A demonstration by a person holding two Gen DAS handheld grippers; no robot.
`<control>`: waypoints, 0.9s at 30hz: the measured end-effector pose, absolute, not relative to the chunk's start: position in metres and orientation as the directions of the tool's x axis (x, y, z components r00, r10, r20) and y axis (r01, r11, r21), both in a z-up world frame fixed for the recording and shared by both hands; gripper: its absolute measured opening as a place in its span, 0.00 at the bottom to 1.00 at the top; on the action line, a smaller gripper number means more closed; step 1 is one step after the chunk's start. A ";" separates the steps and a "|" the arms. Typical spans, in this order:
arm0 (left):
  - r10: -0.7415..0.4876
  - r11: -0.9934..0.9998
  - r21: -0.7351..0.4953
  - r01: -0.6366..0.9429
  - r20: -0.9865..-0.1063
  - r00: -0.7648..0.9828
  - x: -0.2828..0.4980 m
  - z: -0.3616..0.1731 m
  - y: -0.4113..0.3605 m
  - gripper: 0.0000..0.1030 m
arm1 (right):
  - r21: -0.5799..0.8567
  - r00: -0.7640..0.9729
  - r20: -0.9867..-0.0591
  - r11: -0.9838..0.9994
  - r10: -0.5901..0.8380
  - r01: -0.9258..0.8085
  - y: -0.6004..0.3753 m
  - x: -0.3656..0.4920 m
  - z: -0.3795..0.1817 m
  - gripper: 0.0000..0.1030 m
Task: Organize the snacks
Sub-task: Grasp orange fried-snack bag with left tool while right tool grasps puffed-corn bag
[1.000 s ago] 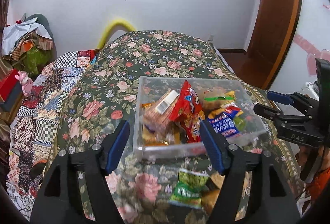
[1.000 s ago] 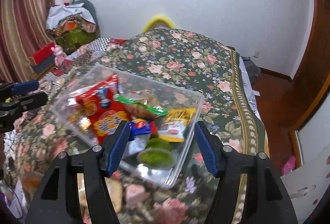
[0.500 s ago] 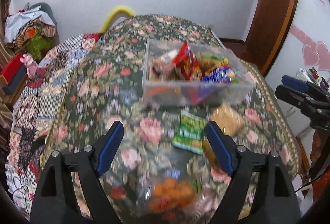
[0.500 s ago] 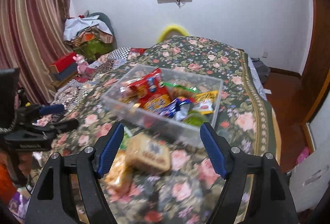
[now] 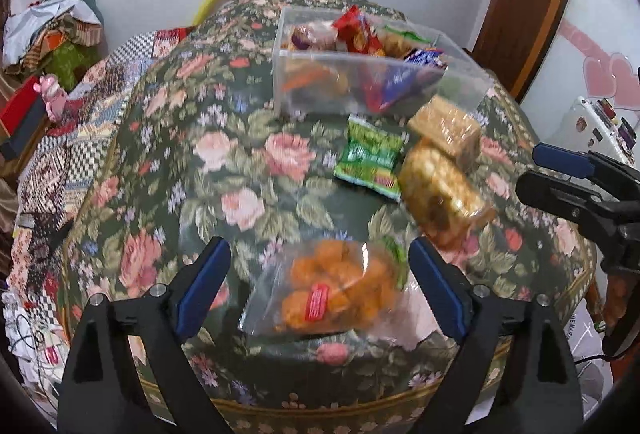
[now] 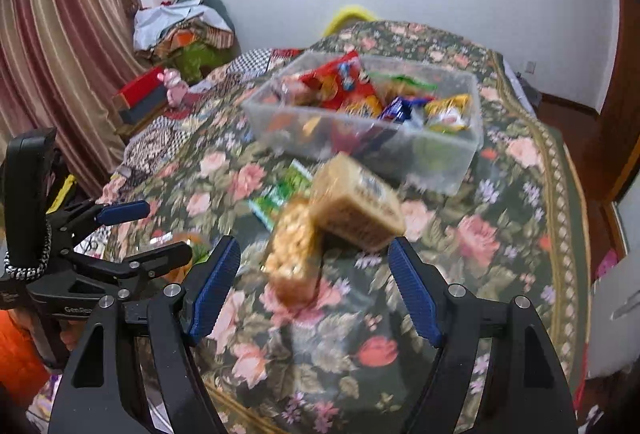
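- Left hand-held gripper (image 5: 318,284): spread wide, nothing held, poised over clear bag of orange snacks (image 5: 336,294) at bed's near edge.
- Right hand-held gripper (image 6: 314,294): spread wide, nothing held, above popcorn pack (image 6: 294,254).
- Clear bin (image 5: 372,74): mid-bed, part-filled.
- Advice: bag to be straddled centrally, pinched gently.

Green floral tablecloth (image 5: 248,170), blue fingers (image 5: 202,284)

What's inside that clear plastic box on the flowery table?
The clear box holds a heap of snack packets: a red bag, a blue wrapper, a yellow pack. Whatever lies beneath them is hidden.
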State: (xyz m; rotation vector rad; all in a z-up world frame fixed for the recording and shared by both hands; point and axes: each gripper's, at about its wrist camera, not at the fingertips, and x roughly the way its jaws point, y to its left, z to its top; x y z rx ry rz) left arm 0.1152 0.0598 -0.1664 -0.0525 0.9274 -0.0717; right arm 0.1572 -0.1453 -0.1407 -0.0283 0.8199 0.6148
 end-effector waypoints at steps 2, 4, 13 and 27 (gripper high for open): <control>-0.092 0.996 -0.088 0.034 -0.806 0.584 0.114 -0.176 0.062 0.90 | 0.208 0.506 -0.702 0.824 0.501 -0.527 -0.141 0.155 -0.146 0.71; -0.111 0.993 -0.110 0.037 -0.810 0.576 0.114 -0.183 0.063 0.92 | 0.217 0.492 -0.710 0.820 0.505 -0.529 -0.137 0.155 -0.152 0.71; -0.166 0.981 -0.193 0.018 -0.793 0.586 0.119 -0.200 0.068 0.89 | 0.249 0.433 -0.737 0.804 0.519 -0.539 -0.114 0.168 -0.171 0.71; -0.197 0.971 -0.239 0.013 -0.768 0.610 0.119 -0.202 0.082 0.53 | 0.265 0.404 -0.755 0.803 0.517 -0.534 -0.098 0.180 -0.191 0.31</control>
